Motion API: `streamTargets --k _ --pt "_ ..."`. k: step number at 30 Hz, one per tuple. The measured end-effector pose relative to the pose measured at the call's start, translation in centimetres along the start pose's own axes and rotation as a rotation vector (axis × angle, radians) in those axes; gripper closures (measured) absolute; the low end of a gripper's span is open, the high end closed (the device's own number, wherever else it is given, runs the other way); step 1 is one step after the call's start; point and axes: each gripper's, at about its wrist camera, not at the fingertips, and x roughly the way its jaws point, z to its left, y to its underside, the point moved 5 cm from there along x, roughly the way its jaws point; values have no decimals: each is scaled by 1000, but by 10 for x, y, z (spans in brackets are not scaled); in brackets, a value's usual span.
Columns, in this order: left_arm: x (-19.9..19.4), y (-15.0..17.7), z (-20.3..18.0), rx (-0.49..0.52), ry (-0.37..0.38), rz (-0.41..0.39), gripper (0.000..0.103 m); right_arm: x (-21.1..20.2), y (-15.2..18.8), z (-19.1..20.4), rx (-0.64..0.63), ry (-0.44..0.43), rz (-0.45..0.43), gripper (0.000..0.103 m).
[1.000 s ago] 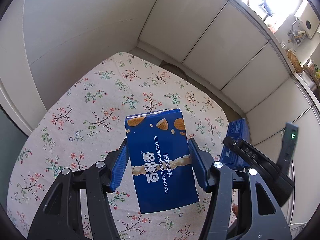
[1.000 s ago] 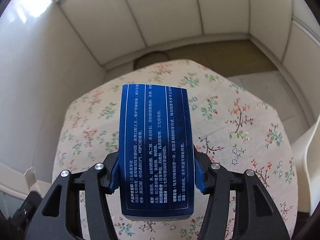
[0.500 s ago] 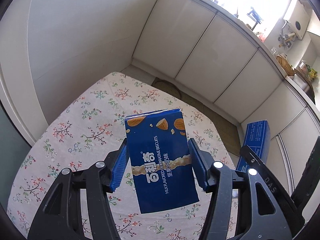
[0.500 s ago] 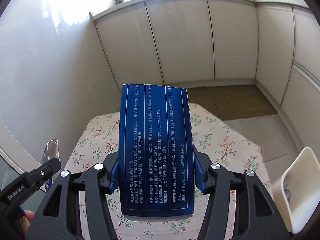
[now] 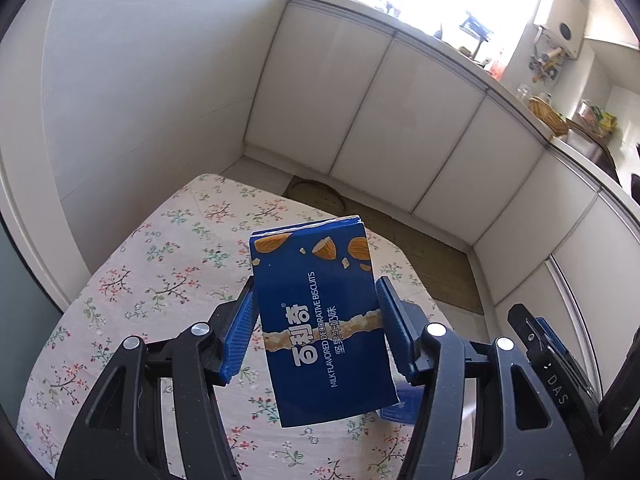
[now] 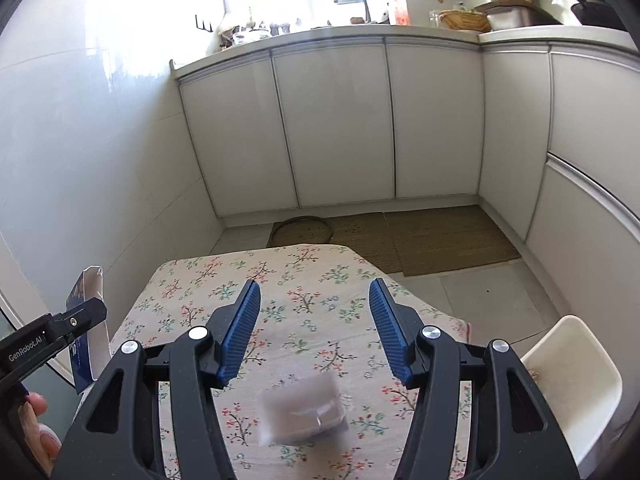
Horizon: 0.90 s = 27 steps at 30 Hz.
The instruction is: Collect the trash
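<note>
**Roughly midway: one box in hand, nothing binned yet**

Progress, judged from the layout: one piece of trash lifted clear of the table, a second loose below the other tool, no deposit seen. Left to do: carry to a bin, release, then sweep for leftovers.

Left gripper (image 5: 316,286): about half open, blue ribbed pads (image 5: 240,328) pressed on both long sides of a blue biscuit box (image 5: 324,320). Box upright between the jaws, almond picture at the top, tilted slightly, held above the floral tablecloth (image 5: 160,280) and not touching it. Same box visible edge-on at the left edge of the right wrist view, with part of a hand (image 6: 36,420) beneath it.

Right gripper (image 6: 314,286): jaws about as far apart, nothing between the pads, no contact with anything. Below and between the jaws, a blurred grey-brown packet shape (image 6: 302,408) over the cloth; resting or dropping, cannot tell. Possibly the same item as the small blue patch (image 5: 394,406) seen under the biscuit box in the left wrist view; not certain.

Further out: rest of the cloth bare of trash as far as visible. White tub-like shape (image 6: 568,380) off the table's right corner, low; bin or seat, cannot tell. Woven mat (image 6: 440,240) on the floor beyond, then white cabinets (image 6: 340,120).
</note>
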Motion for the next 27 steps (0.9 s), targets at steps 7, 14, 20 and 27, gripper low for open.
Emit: streamTargets --k 7,14,20,27 --pt "9 13 -7 14 7 41 48 4 17 -37 63 22 62 47" --pt "14 16 2 -8 6 73 48 46 85 -41 -37 -119 425 17" --pt "22 21 5 -21 19 106 48 82 144 -35 -49 -145 647 17" --pt "23 20 11 -33 22 118 48 99 162 -26 -71 -133 686 48"
